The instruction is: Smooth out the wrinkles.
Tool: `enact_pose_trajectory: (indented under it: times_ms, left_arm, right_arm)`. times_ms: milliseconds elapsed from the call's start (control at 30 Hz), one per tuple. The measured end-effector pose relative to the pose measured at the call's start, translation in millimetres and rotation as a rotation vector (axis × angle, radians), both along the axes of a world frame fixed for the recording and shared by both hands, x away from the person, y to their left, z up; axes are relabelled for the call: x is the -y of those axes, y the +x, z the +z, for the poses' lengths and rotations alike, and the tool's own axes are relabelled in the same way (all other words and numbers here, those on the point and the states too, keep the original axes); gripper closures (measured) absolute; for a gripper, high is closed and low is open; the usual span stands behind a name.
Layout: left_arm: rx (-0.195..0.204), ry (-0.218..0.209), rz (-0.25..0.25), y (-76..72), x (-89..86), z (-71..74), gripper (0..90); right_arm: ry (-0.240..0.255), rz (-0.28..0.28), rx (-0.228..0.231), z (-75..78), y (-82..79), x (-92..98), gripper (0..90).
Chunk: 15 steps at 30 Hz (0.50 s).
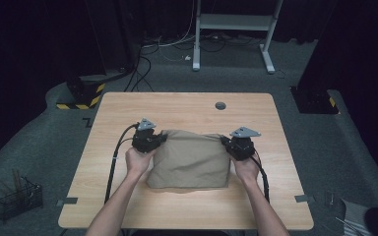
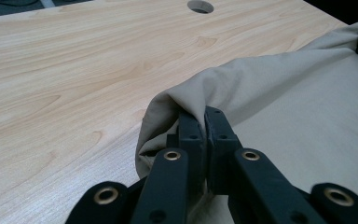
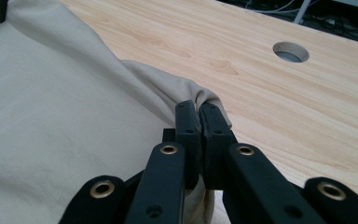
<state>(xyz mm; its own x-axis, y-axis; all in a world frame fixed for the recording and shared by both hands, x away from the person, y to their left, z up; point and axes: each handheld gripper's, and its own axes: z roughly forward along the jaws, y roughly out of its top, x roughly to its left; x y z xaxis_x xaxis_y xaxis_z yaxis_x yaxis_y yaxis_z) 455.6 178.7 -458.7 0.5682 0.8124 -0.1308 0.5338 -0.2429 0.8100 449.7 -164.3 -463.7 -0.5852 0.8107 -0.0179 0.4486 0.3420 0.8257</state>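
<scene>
A beige cloth (image 1: 189, 160) lies folded in the middle of the wooden table (image 1: 187, 105). My left gripper (image 1: 158, 139) is shut on the cloth's far left corner, and the fabric (image 2: 242, 79) bunches over the closed jaws of that gripper (image 2: 204, 122). My right gripper (image 1: 225, 142) is shut on the far right corner; in the right gripper view the cloth (image 3: 51, 116) folds up between the closed jaws of the right gripper (image 3: 199, 111). The far edge of the cloth hangs stretched between both grippers, slightly lifted. A hand holds each gripper from the near side.
A round cable hole (image 1: 220, 105) sits in the table near its far edge, also seen as a hole (image 3: 291, 51) beyond the right jaws. A wire basket (image 1: 18, 199) stands on the floor at the left. A white desk frame (image 1: 234, 29) stands behind the table.
</scene>
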Motion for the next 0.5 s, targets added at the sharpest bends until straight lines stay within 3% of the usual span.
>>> enact_pose_trajectory:
  times_ms: [500]
  left_arm:
    - [-0.005,-0.009,0.011,6.2,-0.6,-6.4,87.0]
  right_arm:
    - [-0.014,-0.021,-0.006,-7.8,7.6,-3.6,87.6]
